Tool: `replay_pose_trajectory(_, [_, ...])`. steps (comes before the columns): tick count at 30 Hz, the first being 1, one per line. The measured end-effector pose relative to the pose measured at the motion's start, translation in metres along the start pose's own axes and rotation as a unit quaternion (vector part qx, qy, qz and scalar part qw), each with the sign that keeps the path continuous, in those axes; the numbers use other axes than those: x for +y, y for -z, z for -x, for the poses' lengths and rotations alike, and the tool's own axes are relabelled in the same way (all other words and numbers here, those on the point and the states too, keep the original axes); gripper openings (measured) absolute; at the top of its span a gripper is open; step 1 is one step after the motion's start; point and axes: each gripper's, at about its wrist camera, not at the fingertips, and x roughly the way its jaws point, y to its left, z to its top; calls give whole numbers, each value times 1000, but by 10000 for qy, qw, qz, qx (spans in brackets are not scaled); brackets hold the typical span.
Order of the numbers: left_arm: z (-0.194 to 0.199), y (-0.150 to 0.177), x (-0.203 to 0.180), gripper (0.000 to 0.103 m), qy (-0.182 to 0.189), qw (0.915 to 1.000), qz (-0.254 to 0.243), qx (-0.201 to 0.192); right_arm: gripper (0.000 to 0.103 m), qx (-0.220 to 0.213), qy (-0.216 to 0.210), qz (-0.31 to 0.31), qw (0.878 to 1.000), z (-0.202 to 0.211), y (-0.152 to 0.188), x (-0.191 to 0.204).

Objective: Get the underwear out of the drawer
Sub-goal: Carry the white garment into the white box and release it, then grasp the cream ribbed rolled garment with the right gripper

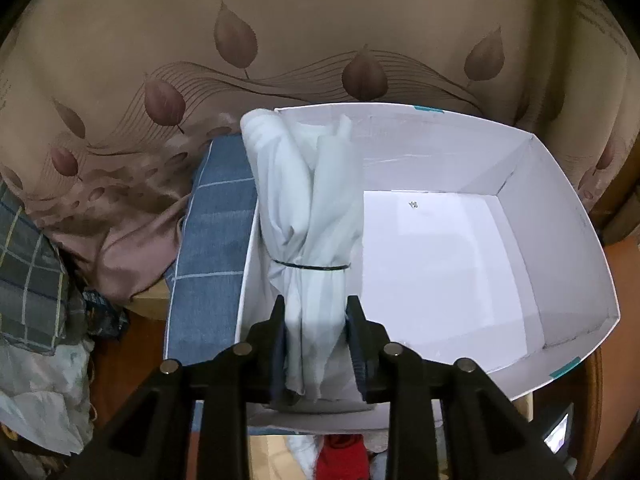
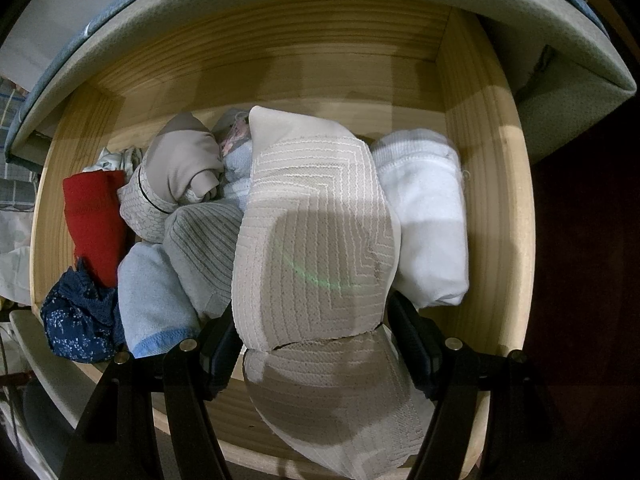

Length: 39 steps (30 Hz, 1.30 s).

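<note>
Here, the left gripper (image 1: pixel 316 344) loosely brackets a banded pale bundle (image 1: pixel 308 216) lying in the white box (image 1: pixel 560 208), ready to back away, while the right gripper (image 2: pixel 316 344) clasps the beige quilted undergarment (image 2: pixel 316 232) and should lift it straight above the wooden drawer (image 2: pixel 488 208).

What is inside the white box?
Only a pale bundle, tied with a dark band, lies along the left wall of the white box. The floor beneath it is hidden.

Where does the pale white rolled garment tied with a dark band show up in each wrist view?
Left wrist: the pale white rolled garment lies along the left wall of the white cardboard box, its near end between the left gripper fingers.
Right wrist: not in view; the right gripper straddles a beige stitched garment in the wooden drawer.
Shared landmark: the red cloth.
</note>
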Motion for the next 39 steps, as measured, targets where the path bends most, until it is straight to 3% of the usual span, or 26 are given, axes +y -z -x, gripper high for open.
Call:
replay_pose_trajectory(10, [12,-7,-3,43,87,9999,-80,-77,68,-3,2,-2,10000,1,1,0])
replay_pose_trajectory(19, [44,9,0,43,29,9996,-249,-95,68,-6,2,-5,10000,1,1,-1])
replay_pose_trajectory(23, [64,30,6,48,78,9995,-295,-77,68,-9,2,-9,10000,1,1,-1])
replay_pose_trajectory(29, [69,76,24,49,170,9996,-38,202,67,-29,-2,-49,10000,3,0,-2])
replay_pose_trajectory(39, [40,156,53,49,-296,9965,681,382,61,-210,172,77,9996,12,4,6])
